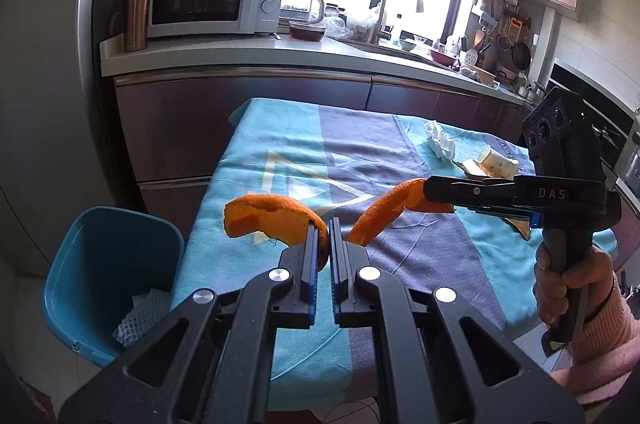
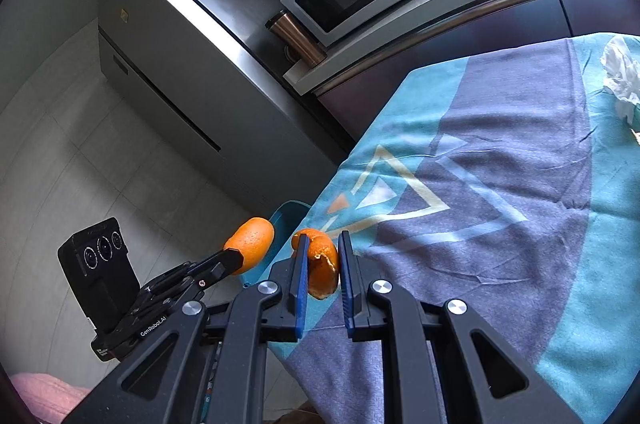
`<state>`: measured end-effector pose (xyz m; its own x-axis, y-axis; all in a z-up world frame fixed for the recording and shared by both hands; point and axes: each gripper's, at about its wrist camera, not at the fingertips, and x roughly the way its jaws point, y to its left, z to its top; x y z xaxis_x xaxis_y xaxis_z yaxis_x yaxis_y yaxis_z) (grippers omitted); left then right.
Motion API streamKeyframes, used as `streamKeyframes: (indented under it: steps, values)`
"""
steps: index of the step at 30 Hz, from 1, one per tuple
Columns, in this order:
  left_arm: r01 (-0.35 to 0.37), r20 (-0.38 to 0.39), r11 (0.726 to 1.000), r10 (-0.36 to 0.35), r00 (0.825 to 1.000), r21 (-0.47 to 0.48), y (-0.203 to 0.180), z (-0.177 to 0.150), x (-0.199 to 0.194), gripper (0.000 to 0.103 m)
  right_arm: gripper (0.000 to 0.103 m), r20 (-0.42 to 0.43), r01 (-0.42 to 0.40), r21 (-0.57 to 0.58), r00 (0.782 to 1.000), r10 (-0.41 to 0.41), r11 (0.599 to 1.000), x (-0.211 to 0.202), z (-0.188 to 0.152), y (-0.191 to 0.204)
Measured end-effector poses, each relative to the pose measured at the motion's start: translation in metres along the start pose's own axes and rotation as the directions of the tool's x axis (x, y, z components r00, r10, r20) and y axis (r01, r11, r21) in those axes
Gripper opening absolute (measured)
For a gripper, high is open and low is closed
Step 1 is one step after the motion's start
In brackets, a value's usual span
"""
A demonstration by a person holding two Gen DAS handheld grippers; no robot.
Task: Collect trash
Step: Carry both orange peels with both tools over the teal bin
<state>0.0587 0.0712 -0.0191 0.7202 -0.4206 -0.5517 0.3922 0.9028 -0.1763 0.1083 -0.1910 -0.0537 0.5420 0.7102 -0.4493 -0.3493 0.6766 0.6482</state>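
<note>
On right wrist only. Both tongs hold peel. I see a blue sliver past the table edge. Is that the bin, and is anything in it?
Observer: Yes, it's a blue bin beside the table. White foam netting lies inside.
Operator: What's left on the table besides the tissue?
Observer: A paper cup, lying on its side next to the tissue.
Operator: Anything else?
Observer: A brown scrap on the cloth, seen just below the right tongs in the left wrist view.
</note>
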Motion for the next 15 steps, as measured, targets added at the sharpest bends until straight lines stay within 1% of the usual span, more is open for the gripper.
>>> streamKeyframes:
  steps: [7,15]
  values:
    - [-0.043,0.021,0.999,0.043,0.999,-0.026,0.02,-0.002,-0.016,0.006,0.013,-0.031,-0.03,-0.031,0.999,0.029,0.999,0.024,0.003,0.018]
    - [-0.082,0.024,0.995,0.084,0.996,-0.054,0.041,-0.007,-0.026,0.006,0.013,-0.068,-0.057,-0.048,0.996,0.053,0.997,0.053,0.004,0.032]
